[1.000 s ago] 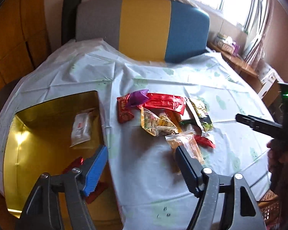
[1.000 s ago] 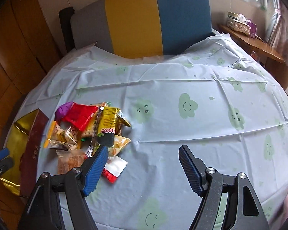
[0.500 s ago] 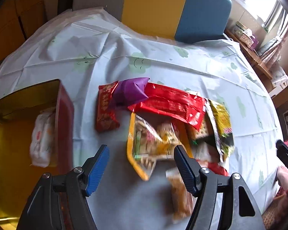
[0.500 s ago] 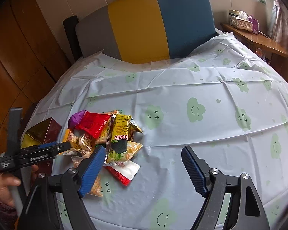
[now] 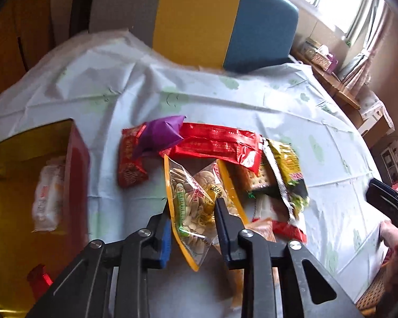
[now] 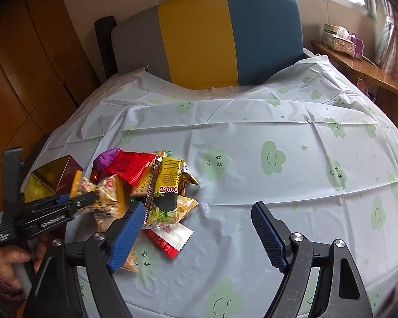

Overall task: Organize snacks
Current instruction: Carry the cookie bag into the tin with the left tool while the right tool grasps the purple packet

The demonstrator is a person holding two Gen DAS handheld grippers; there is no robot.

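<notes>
Table (image 6: 252, 122): round, covered with a pale cloth printed with green smiling clouds; a chair (image 6: 212, 34) with grey, yellow and blue back panels stands at its far side.

Snack pile (image 5: 225, 164): heaped on the left part of the table. Contents seen from the left wrist: purple wrapper (image 5: 161, 135) at the far left of the heap, lying over a small red packet (image 5: 128, 164); long red packet (image 5: 220, 143) to its right; yellow-green packet (image 5: 286, 167) at the right edge; crackers in clear wrap (image 5: 254, 177) between them; a red-and-white sachet (image 6: 169, 235) at the near edge.

Seed packet (image 5: 196, 201): clear with orange border, near side of the pile, tilted.

Left gripper (image 5: 192, 225): jaws have just been closing and now clamp the seed packet's near end from both sides. A hand (image 6: 5, 262) holds its grip.

Right gripper (image 6: 199, 235): jaws wide apart, nothing between them, over bare cloth just right of the pile.

Gold-lined box (image 5: 10, 238): red outside, open, at the table's left edge, beside the pile. Holds a white packet (image 5: 47, 196) and a red item (image 5: 39, 278) at the near end.
</notes>
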